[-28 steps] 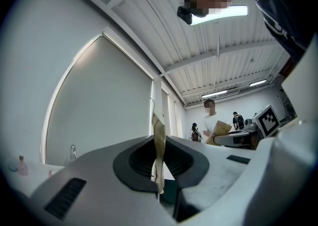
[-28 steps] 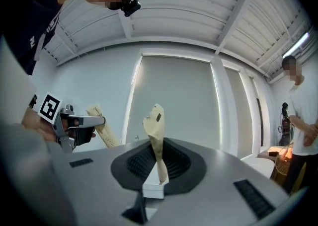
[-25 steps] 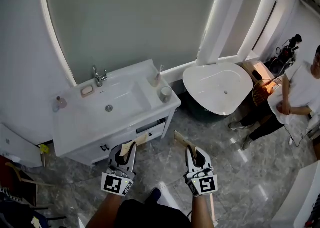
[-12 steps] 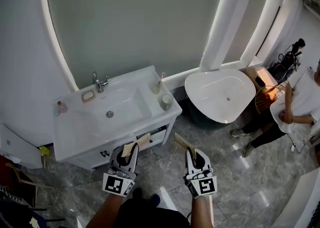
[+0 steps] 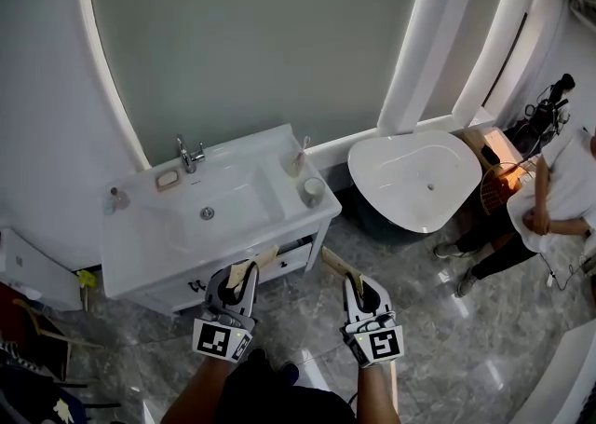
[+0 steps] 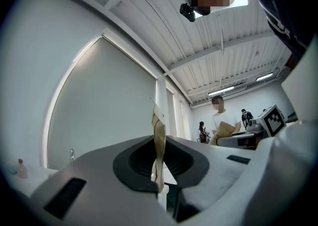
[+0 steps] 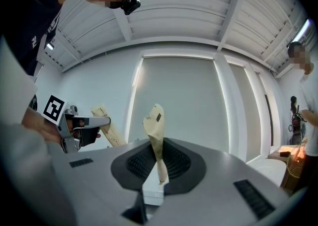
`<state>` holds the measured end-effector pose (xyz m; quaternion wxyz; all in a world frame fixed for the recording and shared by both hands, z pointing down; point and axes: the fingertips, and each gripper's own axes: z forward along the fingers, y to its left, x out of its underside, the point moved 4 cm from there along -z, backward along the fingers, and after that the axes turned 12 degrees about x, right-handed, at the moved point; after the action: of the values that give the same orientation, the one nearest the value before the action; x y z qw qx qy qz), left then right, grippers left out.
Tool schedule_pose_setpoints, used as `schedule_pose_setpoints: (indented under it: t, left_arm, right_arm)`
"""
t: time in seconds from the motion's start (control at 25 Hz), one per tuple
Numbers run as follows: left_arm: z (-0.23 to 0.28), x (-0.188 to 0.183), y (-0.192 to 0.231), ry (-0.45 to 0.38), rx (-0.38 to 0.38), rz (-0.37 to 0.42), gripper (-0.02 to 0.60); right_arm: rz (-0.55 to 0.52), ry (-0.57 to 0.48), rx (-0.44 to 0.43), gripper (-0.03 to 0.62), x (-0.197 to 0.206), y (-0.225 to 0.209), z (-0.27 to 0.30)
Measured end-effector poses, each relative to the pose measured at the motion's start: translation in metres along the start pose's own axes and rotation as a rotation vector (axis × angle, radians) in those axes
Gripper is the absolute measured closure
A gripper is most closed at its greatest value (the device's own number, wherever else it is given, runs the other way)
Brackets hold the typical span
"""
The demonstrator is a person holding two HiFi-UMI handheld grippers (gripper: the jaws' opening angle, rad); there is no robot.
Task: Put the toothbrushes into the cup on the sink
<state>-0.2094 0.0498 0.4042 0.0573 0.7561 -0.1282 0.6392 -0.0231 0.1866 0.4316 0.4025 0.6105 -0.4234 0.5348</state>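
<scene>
Gripping a tan paper-wrapped toothbrush (image 5: 257, 262), the left tool (image 5: 244, 277) is clamped on it. The right tool (image 5: 354, 284) pinches a second tan paper-wrapped toothbrush (image 5: 333, 261). Both hover before the white sink tabletop (image 5: 140, 238), well apart from the small white round cup (image 5: 312, 190) near its right end.

We find the cup (image 5: 312, 191) on the right edge of the sink (image 5: 130, 247) — tap (image 5: 189, 154) at the back, soap dish (image 5: 168, 179) beside it, bathtub (image 5: 424, 175) further right.
</scene>
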Motion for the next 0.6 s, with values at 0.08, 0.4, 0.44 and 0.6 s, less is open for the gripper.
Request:
schedule_pose_setpoints:
  t: [0.08,0.4,0.44,0.6]
  left_arm:
    - [0.001,0.0,-0.002,0.0,-0.009,-0.001,0.534]
    - [0.01,0.006,0.003,0.007,-0.024,0.003,0.534]
    - [0.012,0.008,0.005,0.007,-0.025,0.005,0.534]
    - [0.022,0.015,0.016,0.008,-0.032,0.006,0.534]
  right_arm:
    - [-0.003,0.004,-0.012,0.545,0.001,-0.002,0.001]
    - [0.009,0.005,-0.029,0.545,0.009,-0.008,0.016]
    - [0.01,0.003,-0.029,0.545,0.01,-0.009,0.019]
    - [0.003,0.004,-0.032,0.545,0.014,-0.011,0.032]
